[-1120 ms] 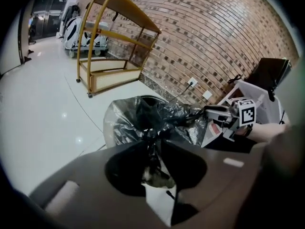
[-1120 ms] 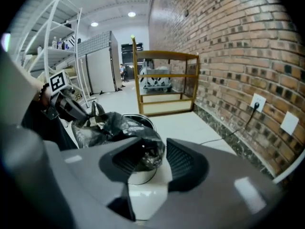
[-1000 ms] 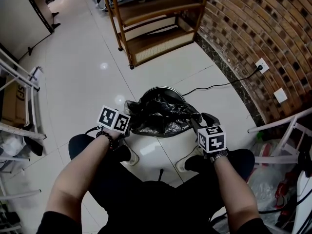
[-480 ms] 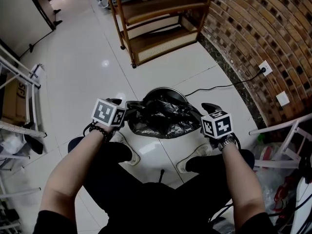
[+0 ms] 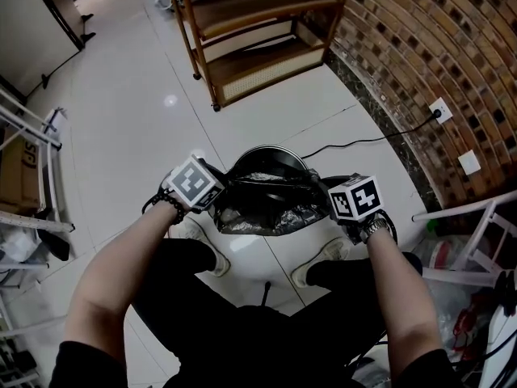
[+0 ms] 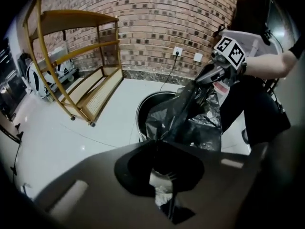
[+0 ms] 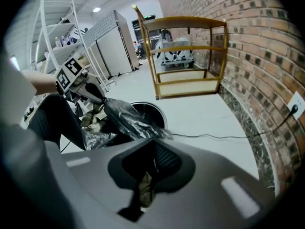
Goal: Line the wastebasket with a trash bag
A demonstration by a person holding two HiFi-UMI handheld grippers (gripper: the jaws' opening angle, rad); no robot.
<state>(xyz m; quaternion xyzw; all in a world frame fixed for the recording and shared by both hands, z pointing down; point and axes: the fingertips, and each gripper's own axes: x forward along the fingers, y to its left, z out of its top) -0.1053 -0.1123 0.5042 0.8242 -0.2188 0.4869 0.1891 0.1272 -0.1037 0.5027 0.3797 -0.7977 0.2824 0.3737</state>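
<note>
A white wastebasket (image 5: pixel 260 151) with a dark round rim stands on the floor between the person's feet. A crumpled black trash bag (image 5: pixel 271 204) lies over its near side, stretched between both grippers. My left gripper (image 5: pixel 220 179) is at the bag's left edge. Its jaws are closing, and in the left gripper view (image 6: pixel 159 144) a fold of bag (image 6: pixel 195 118) runs into them. My right gripper (image 5: pixel 333 191) is shut on the bag's right edge (image 7: pixel 126 120), which enters its jaws (image 7: pixel 152 144). Each gripper view shows the other gripper (image 6: pixel 209 73) (image 7: pixel 93 92) across the basket (image 7: pixel 155 109).
A wooden shelf unit on castors (image 5: pixel 250 39) stands behind the basket. A brick wall (image 5: pixel 420 47) runs along the right, with a socket (image 5: pixel 436 109) and a black cord (image 5: pixel 363 142) across the tiles. White metal racks (image 5: pixel 32 128) stand at left, a white frame (image 5: pixel 468 208) at right.
Both grippers have closed in on the bag's two edges and gripped it. The left gripper's cube has rolled. The bag now lies more stretched across the basket's near side.
</note>
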